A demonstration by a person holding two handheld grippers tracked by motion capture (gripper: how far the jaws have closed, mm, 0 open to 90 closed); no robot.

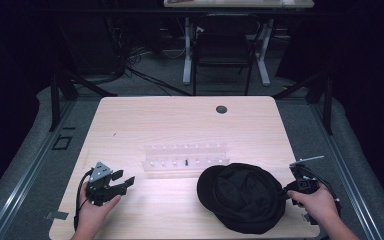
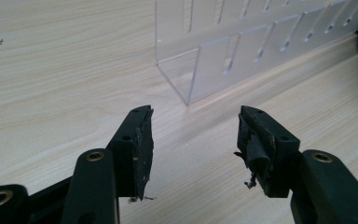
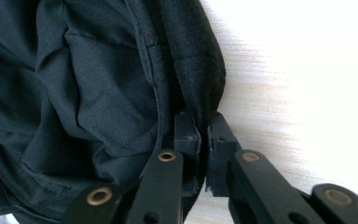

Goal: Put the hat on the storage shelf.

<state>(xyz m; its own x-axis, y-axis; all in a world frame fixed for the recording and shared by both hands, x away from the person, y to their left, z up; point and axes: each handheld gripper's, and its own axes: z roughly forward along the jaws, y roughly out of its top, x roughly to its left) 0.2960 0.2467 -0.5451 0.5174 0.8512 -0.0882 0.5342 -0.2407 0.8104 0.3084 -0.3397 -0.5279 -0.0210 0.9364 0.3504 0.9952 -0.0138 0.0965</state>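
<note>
Cap (image 1: 244, 197), brim seemingly leftward, in right tool (image 3: 203, 135).

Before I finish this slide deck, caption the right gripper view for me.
Right gripper pinching the rim of a black cap on the wooden table.

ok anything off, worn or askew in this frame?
Yes: the left gripper, open and empty, has a frayed pad on one jaw, with torn lining hanging loose. The black cap lies crumpled, inside up, its rim pinched by the right gripper. The clear rack sits straight.
</note>
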